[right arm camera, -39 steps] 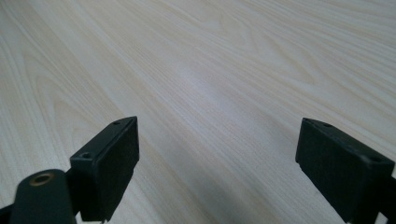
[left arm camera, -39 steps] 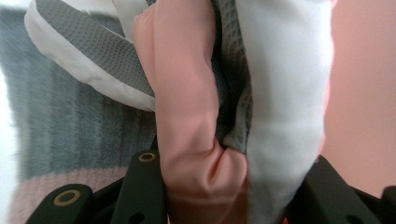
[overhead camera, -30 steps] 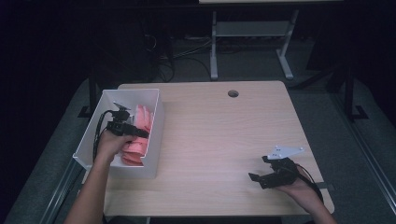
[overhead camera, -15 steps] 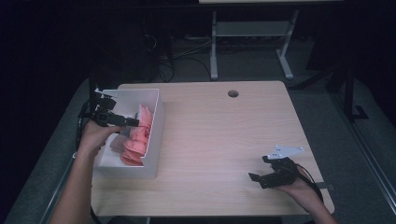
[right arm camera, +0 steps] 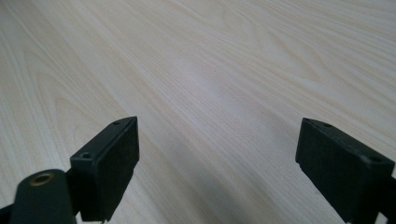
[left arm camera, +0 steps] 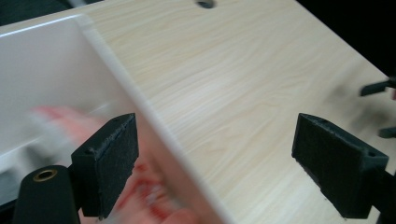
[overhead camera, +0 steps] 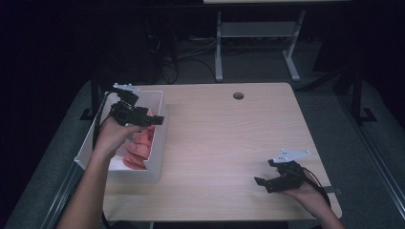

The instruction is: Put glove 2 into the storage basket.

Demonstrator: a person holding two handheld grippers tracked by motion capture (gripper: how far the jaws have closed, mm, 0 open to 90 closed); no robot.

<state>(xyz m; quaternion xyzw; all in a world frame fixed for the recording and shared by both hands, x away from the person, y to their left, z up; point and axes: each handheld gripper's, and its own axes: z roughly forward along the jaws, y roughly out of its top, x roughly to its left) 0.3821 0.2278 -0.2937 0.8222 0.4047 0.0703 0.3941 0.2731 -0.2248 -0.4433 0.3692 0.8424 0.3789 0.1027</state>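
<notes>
A white bin [overhead camera: 159,143] stands at the table's left edge with several pink pieces [overhead camera: 138,147] in it. My left gripper [overhead camera: 156,119] hovers above the bin's right wall. Its jaws have just been opening and stand open with nothing between them. In the left gripper view the gripper [left arm camera: 215,140] straddles the bin wall [left arm camera: 126,79] from above, and the pink pieces [left arm camera: 149,191] blur beneath. My right gripper [overhead camera: 261,182] rests open near the table's front right corner. In the right gripper view the gripper [right arm camera: 217,140] has bare wood between its jaws.
The light wooden table [overhead camera: 229,133] has a round cable hole [overhead camera: 238,95] at its far edge. Dark floor, cables and a metal stand [overhead camera: 219,52] lie beyond it. The other gripper [left arm camera: 380,109] shows far off at the right of the left gripper view.
My left gripper has lifted out of the bin and come over its right wall, empty. The right gripper has stayed put.
</notes>
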